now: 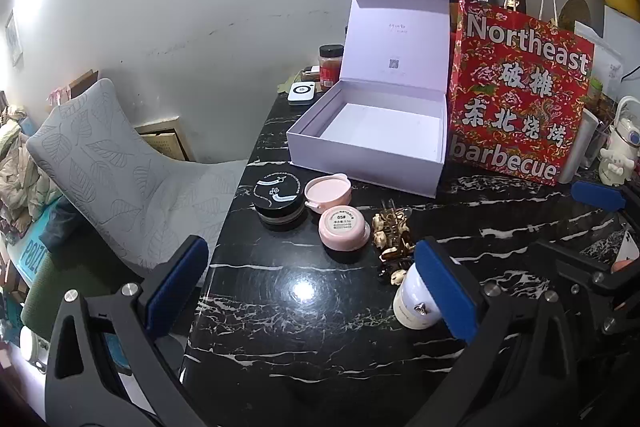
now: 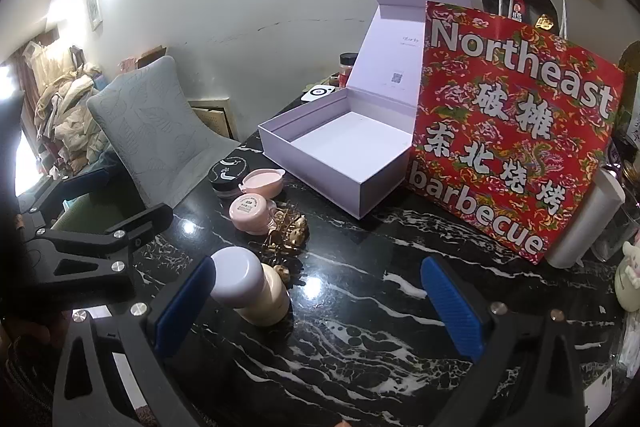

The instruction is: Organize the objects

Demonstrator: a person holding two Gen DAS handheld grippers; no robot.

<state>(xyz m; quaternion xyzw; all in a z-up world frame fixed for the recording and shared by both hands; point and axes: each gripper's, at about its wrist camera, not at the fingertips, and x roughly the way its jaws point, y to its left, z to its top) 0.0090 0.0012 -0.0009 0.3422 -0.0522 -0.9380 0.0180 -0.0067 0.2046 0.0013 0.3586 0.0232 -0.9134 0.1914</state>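
An open white box (image 1: 380, 131) (image 2: 340, 147) stands empty on the black marble table (image 1: 304, 327) (image 2: 360, 327). In front of it lie a black round jar (image 1: 278, 199) (image 2: 227, 174), a pink dish (image 1: 327, 191) (image 2: 262, 183), a pink jar (image 1: 343, 227) (image 2: 250, 213), gold hair clips (image 1: 394, 239) (image 2: 286, 233) and a cream bottle on its side (image 1: 414, 301) (image 2: 250, 287). My left gripper (image 1: 312, 291) is open and empty, its right finger beside the bottle. My right gripper (image 2: 320, 303) is open and empty, the bottle by its left finger.
A red "Northeast barbecue" paper bag (image 1: 516, 91) (image 2: 508, 131) stands right of the box. A red-filled jar (image 1: 330, 65) and a white device (image 1: 301, 93) sit behind the box. A grey chair (image 1: 116, 171) (image 2: 160, 131) stands left of the table. Figurines and a white tube (image 2: 580, 223) crowd the right edge.
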